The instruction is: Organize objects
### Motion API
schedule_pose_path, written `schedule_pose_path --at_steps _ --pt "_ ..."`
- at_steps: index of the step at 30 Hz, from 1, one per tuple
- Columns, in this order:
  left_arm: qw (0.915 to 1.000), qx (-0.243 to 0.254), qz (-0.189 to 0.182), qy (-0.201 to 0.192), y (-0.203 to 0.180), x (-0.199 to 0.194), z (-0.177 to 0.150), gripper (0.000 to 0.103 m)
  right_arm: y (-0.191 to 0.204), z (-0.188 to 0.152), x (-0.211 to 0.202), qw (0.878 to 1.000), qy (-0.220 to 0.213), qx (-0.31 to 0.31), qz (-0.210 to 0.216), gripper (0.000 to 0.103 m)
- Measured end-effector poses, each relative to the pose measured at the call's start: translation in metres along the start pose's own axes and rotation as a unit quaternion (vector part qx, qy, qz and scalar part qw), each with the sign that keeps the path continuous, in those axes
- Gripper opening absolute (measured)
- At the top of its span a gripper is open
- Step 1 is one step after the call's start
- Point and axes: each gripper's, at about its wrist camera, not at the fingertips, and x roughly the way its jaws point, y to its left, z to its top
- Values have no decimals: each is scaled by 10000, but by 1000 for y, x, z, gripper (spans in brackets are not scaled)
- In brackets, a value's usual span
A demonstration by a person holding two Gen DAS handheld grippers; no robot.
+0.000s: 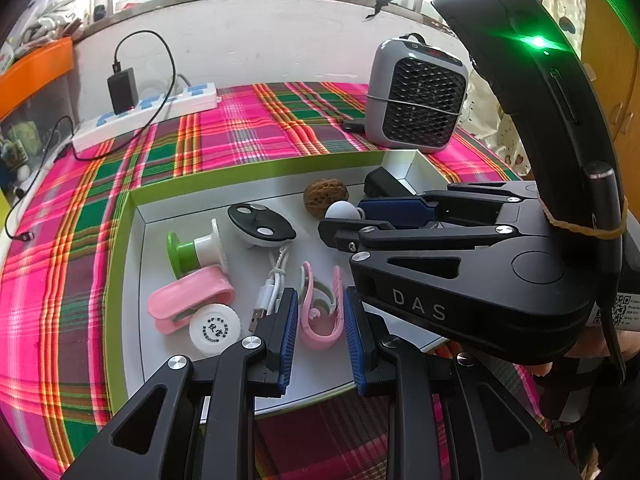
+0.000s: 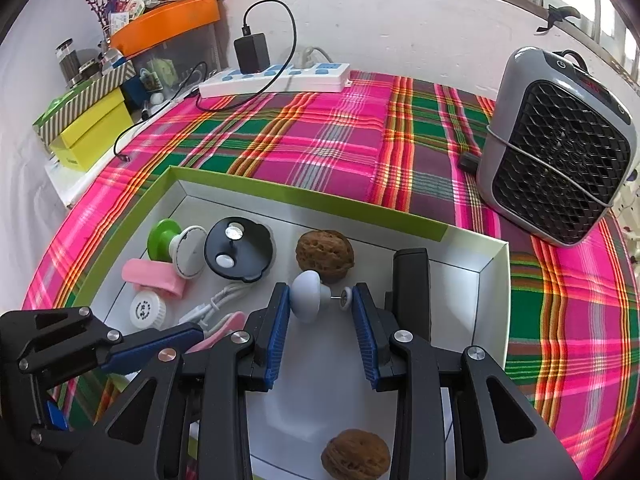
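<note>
A white box with a green rim (image 1: 120, 280) lies on the plaid cloth. My left gripper (image 1: 319, 300) is shut on a pink curled clip (image 1: 320, 336) just above the box floor. My right gripper (image 2: 321, 292) is shut on a pale mushroom-shaped knob (image 2: 306, 298) with a pin and small disc, close to a walnut (image 2: 325, 255). In the box also lie a black oval disc (image 1: 262, 226), a green and white spool (image 1: 192, 252), a pink holder (image 1: 188, 294), a white round cap (image 1: 215, 330), a white USB cable (image 1: 272, 284) and a second walnut (image 2: 356, 456).
A grey fan heater (image 1: 416, 100) stands at the back right beside the box. A white power strip (image 1: 152, 114) with a black charger and trailing cable lies at the back left. Yellow boxes (image 2: 92, 132) and an orange bin (image 2: 168, 20) crowd the far left. A black block (image 2: 412, 280) sits in the box's right corner.
</note>
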Motion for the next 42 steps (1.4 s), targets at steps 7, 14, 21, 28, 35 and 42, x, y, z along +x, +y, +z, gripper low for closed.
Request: schedule_pose_path --at_steps 7,14,21,28,35,42 --pt "10000 -2 6 3 0 0 0 21 0 0 0 10000 0 9 -43 34" --pt "10000 -7 17 2 -1 0 0 22 1 0 0 10000 14 15 -54 34" --pt "10000 -2 42 -4 0 0 0 23 3 -1 0 10000 2 47 -64 34" --pt "10000 8 96 -2 1 -2 -2 31 5 -1 -2 9999 -31 85 -79 43" --pt "9998 30 205 -41 -2 -9 -3 32 6 -4 -12 9997 -139 143 -120 43" --pt "9994 -35 306 -144 -3 -23 -7 32 8 -11 -33 9985 -356 328 -239 43"
